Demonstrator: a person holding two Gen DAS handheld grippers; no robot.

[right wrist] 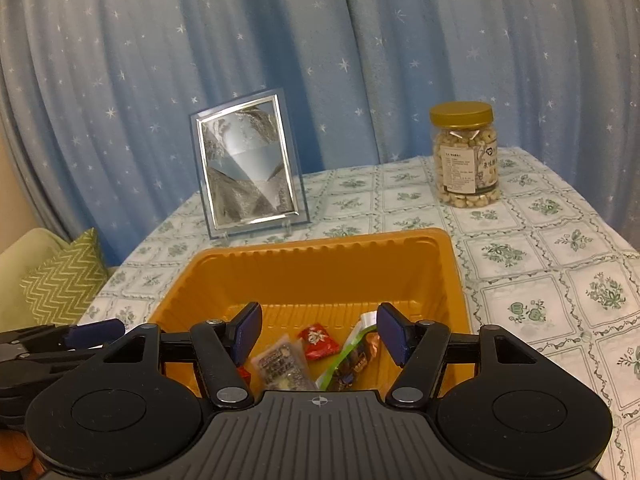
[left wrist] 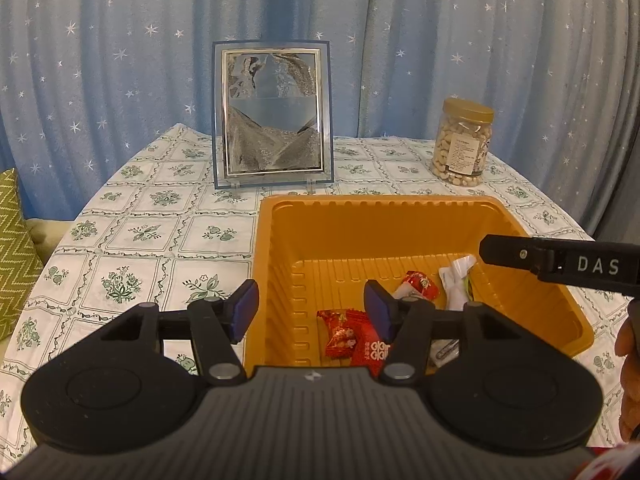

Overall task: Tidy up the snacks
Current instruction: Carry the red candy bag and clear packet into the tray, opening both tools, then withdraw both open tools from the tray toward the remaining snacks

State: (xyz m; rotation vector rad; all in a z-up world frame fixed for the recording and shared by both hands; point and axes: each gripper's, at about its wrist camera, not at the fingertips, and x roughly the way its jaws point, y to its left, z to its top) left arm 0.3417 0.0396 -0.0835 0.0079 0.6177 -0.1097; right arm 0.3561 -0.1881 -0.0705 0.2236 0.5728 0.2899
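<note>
An orange plastic tray [left wrist: 360, 224] [right wrist: 304, 268] sits on the patterned tablecloth and holds several wrapped snacks. In the left wrist view I see red candy packets [left wrist: 344, 332] and a white wrapper [left wrist: 454, 280]. In the right wrist view I see a red candy [right wrist: 318, 340], a grey packet [right wrist: 280, 366] and a green-edged packet [right wrist: 348, 360]. My left gripper [left wrist: 312, 312] is open and empty over the tray's near left wall. My right gripper [right wrist: 320, 332] is open and empty above the tray's near side; one finger of it shows in the left wrist view [left wrist: 560, 260].
A framed sand picture [left wrist: 272, 114] [right wrist: 250, 168] stands behind the tray. A jar of nuts with a gold lid [left wrist: 462, 142] [right wrist: 466, 154] stands at the back right. A green zigzag cushion [left wrist: 16, 248] [right wrist: 64, 276] lies left of the table. Blue starred curtains hang behind.
</note>
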